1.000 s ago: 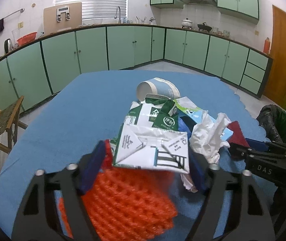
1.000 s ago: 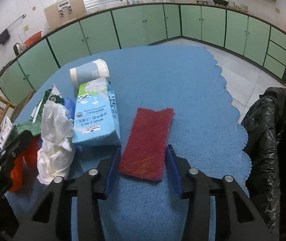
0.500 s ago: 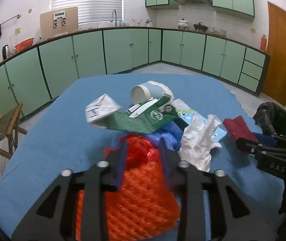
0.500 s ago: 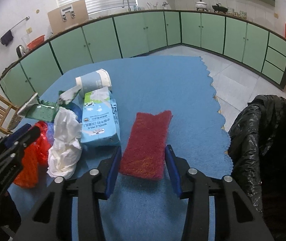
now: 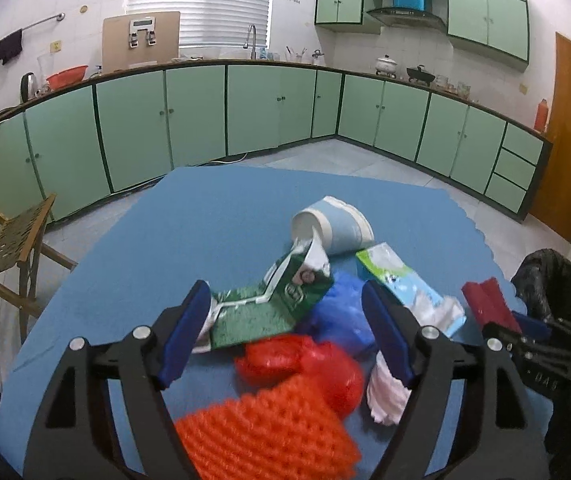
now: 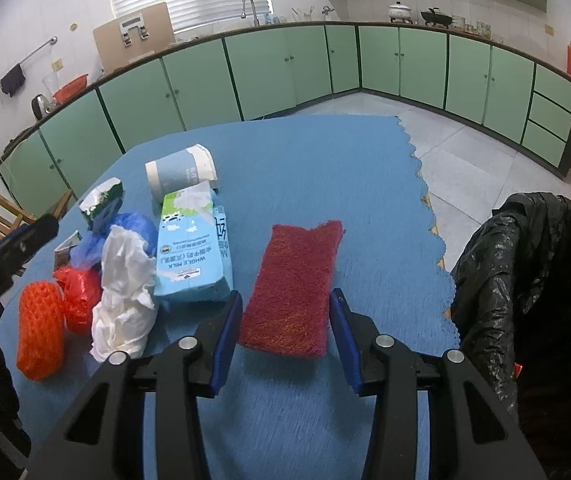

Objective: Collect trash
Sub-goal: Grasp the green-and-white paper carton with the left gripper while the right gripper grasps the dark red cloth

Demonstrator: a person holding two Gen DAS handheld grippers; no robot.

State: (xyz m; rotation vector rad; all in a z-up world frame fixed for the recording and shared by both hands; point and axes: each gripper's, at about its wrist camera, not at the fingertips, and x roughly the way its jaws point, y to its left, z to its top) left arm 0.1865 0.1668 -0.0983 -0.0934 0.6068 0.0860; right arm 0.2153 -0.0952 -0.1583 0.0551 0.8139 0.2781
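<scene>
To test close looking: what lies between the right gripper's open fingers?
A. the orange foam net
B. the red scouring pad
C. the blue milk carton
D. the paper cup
B: the red scouring pad lies flat between the right gripper's spread fingers; the others lie further left.

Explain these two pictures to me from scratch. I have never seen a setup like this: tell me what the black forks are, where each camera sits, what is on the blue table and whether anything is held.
No robot here: a person holds a hand tool with two jaws in each hand, and each tool has a wide-angle camera looking forward along them. One picture comes from the left gripper, the other from the right gripper.

On the blue table lies trash: a milk carton, a paper cup on its side, a green carton, a blue bag, white tissue, a red bag, orange foam netting and a red scrub pad. A black trash bag waits at the table's right.

Both jaws stand open; nothing is held. The right ones flank the pad.
</scene>
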